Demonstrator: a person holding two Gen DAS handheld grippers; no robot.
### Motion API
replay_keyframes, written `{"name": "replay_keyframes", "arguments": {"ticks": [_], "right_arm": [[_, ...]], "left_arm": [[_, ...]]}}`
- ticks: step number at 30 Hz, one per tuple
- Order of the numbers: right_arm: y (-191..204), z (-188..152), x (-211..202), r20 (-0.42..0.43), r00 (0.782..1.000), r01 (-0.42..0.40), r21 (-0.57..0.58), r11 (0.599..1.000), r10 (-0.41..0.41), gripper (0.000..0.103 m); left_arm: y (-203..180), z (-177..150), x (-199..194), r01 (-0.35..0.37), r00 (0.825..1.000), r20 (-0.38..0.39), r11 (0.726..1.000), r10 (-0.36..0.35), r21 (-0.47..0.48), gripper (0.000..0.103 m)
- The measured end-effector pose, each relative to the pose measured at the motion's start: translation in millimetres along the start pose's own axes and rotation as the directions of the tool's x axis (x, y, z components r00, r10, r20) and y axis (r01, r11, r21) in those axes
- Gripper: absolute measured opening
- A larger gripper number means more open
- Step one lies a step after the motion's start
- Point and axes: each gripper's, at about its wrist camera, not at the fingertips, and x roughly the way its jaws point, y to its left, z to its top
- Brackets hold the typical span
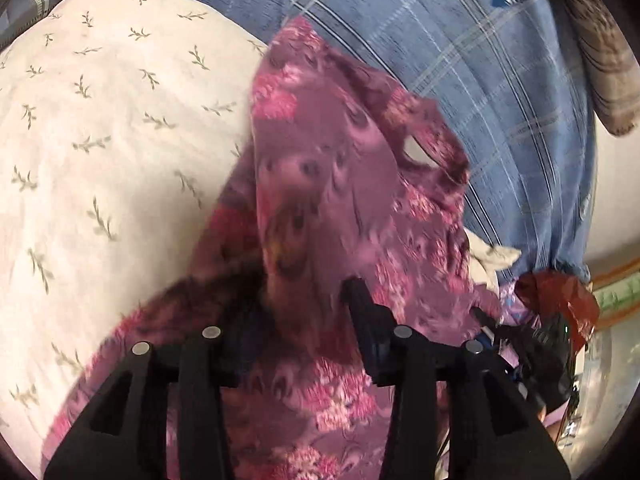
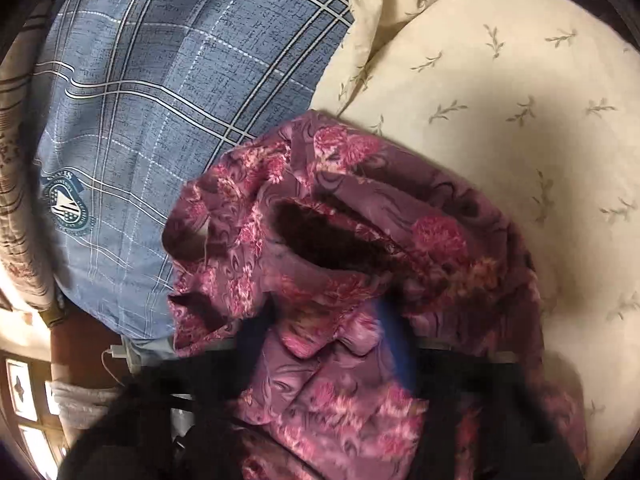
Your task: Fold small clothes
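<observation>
Black fingers (image 1: 362, 304) of left gripper (image 1: 304, 296) nearest the lens, low in the left wrist view. Standing apart, not clamped. One finger plain right of centre, the other lost in dark blur under cloth. Between them, loose fabric of the purple floral garment (image 1: 320, 184), draped and not visibly pressed by either pad.

From there upward: garment hanging as one long, narrowing shape. Long axis from bottom centre of frame up to a point at upper middle, leaning slightly left. Small gap in the cloth at right of centre. Motion-blurred through the middle.

Left of it, cream bedding (image 1: 100, 140) with green sprigs, filling the left half. Right and above, blue plaid pillow (image 1: 460, 80) with a round crest at top edge.

Right wrist view: right gripper (image 2: 340, 336) at bottom centre, badly blurred and half buried under the garment (image 2: 420, 200). Closed; cannot tell whether any fabric is pinched. Garment here bunched into a heap at centre and lower centre, lying partly on the cream bedding (image 2: 500, 100) at right and touching the blue plaid pillow (image 2: 160, 80) at left. Dark slit-like opening in its middle, slanting from upper left to lower right.
</observation>
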Motion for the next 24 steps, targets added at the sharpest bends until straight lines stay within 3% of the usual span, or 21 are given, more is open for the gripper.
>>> {"name": "replay_keyframes", "arguments": {"ticks": [1,3,5,6,8,10,14,15,18,20,24], "right_arm": [[0.0,4.4,-3.1,-0.001,1.000,-0.023,-0.021,0.999,0.023,0.007],[6.7,10.5,-30.9,0.103,0.991,-0.072,-0.110,0.991,0.084,0.007],[11.0,14.6,-57.5,0.211,0.973,-0.043,-0.209,0.977,0.088,0.007],[4.8,17.1,-61.0,0.252,0.966,0.003,-0.219,0.976,0.054,0.007],[-15.0,28.6,-44.6,0.208,0.978,0.075,-0.202,0.977,-0.032,0.007],[-37.5,31.2,-20.5,0.135,0.981,0.162,-0.187,0.969,-0.138,0.008],[-48.2,28.0,-29.2,0.186,0.979,0.115,-0.182,0.977,-0.080,0.010],[-45.7,24.0,-33.3,0.227,0.972,0.106,-0.172,0.979,-0.065,0.010],[-35.6,19.2,-41.4,0.239,0.969,0.109,-0.203,0.973,-0.059,0.012],[-28.6,14.9,-36.4,0.241,0.969,0.114,-0.211,0.971,-0.061,0.012],[-29.4,7.2,-35.1,0.233,0.971,0.103,-0.207,0.973,-0.054,0.013]], "left_arm": [[1.7,4.8,-3.0,0.025,1.000,0.005,1.000,-0.024,-0.018,0.037],[2.3,10.5,-14.0,0.015,0.998,0.063,1.000,-0.015,-0.004,0.036],[5.1,13.0,-17.3,-0.023,0.995,0.101,1.000,0.022,0.011,0.036],[9.5,14.2,-13.2,-0.047,0.994,0.096,0.999,0.046,0.004,0.036],[22.2,15.8,2.6,-0.083,0.996,0.042,0.996,0.084,-0.025,0.031],[33.5,17.3,1.9,-0.066,0.997,0.034,0.996,0.068,-0.053,0.025],[39.8,20.8,-21.1,-0.001,0.998,0.057,0.996,0.006,-0.093,0.025],[38.4,19.4,-26.5,0.043,0.998,0.055,0.993,-0.037,-0.109,0.026],[23.5,11.5,-26.0,0.112,0.993,0.042,0.986,-0.108,-0.124,0.037],[13.8,7.9,-17.1,0.114,0.993,0.036,0.985,-0.110,-0.133,0.054],[15.2,12.0,7.3,0.162,0.987,0.034,0.952,-0.159,-0.260,0.054]]}}
